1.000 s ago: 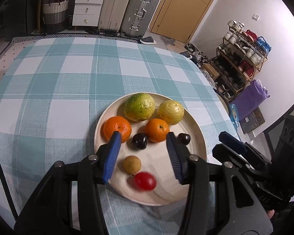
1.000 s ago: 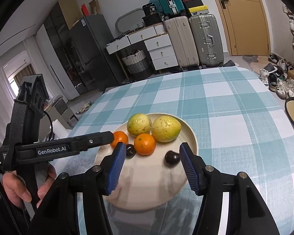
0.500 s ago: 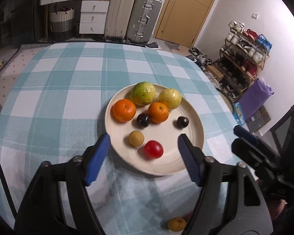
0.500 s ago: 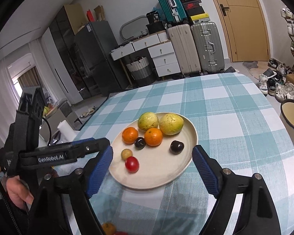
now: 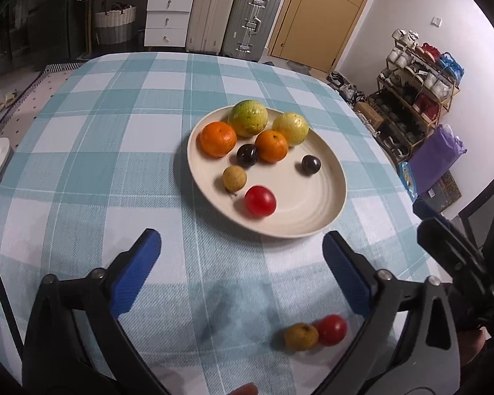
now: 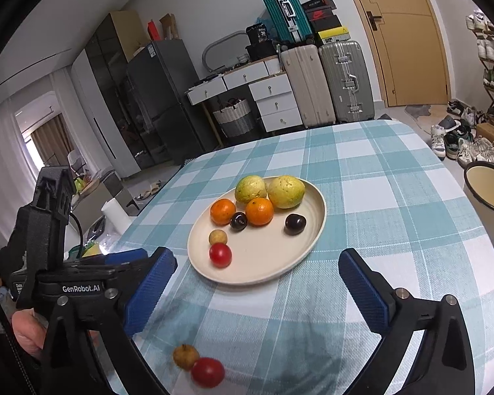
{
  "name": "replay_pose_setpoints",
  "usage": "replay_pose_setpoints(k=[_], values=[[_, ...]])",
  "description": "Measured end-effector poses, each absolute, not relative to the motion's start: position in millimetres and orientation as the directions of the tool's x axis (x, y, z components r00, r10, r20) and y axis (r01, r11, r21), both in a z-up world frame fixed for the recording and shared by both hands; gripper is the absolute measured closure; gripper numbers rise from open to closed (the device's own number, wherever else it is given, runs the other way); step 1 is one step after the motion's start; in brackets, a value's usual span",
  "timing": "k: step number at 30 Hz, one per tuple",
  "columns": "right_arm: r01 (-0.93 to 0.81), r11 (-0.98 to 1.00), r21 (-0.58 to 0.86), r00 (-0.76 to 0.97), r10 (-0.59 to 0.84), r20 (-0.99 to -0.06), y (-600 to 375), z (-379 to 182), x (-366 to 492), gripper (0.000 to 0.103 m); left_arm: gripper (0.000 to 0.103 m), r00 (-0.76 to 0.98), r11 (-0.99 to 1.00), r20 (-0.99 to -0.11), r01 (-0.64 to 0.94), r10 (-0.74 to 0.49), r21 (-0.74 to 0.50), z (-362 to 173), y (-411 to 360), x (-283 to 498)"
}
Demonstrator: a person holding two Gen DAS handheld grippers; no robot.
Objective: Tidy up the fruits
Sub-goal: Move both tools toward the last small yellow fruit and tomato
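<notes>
Fruit is sitting piled on a round, cream plate [image 5: 326, 210] with a smooth matte face and a low raised rim, resting on the surface [image 5: 98, 151] under a woven teal-and-white checked cloth. At the far side two big, knobbly yellow-green fruits [image 5: 248, 118] are lying side by side, touching. Just in front of them two glossy, dimpled oranges [image 5: 217, 139] are flanking a small dark, shiny plum [image 5: 247, 155]; a second dark plum [image 5: 311, 165] is sitting apart toward the right of the plate. Nearer the rim, a small dull tan round fruit [image 5: 234, 178] is lying just beside a slick red tomato [image 5: 260, 200].

Off the plate, on the cloth at the near edge, another tan fruit [image 5: 300, 336] and another red tomato [image 5: 331, 329] are touching each other.

The left tool [image 5: 242, 270] is hanging over the cloth short of the plate, its blue ribbed pads [image 5: 135, 276] spread wide with nothing between them. The right tool [image 6: 257, 291] is likewise gaping, blue pads [image 6: 365, 291] wide apart, holding nothing, with the loose pair lying low between its black arms. A hand [image 6: 28, 334] is gripping the left tool's handle.
</notes>
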State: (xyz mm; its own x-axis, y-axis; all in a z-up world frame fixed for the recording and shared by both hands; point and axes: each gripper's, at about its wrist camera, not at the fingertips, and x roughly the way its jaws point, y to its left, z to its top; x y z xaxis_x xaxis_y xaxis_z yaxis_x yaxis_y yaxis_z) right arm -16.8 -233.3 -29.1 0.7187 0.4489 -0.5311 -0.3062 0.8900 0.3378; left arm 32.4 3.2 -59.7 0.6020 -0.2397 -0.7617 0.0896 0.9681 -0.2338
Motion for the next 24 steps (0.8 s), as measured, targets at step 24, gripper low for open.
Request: replay_pose_setpoints(k=[24], values=[[-0.355,0.875,0.330,0.605,0.484,-0.633,-218,-72,-81,0.000,0.001,0.592,0.975,-0.785,0.005,-0.183,-0.223,-87,24,-20]])
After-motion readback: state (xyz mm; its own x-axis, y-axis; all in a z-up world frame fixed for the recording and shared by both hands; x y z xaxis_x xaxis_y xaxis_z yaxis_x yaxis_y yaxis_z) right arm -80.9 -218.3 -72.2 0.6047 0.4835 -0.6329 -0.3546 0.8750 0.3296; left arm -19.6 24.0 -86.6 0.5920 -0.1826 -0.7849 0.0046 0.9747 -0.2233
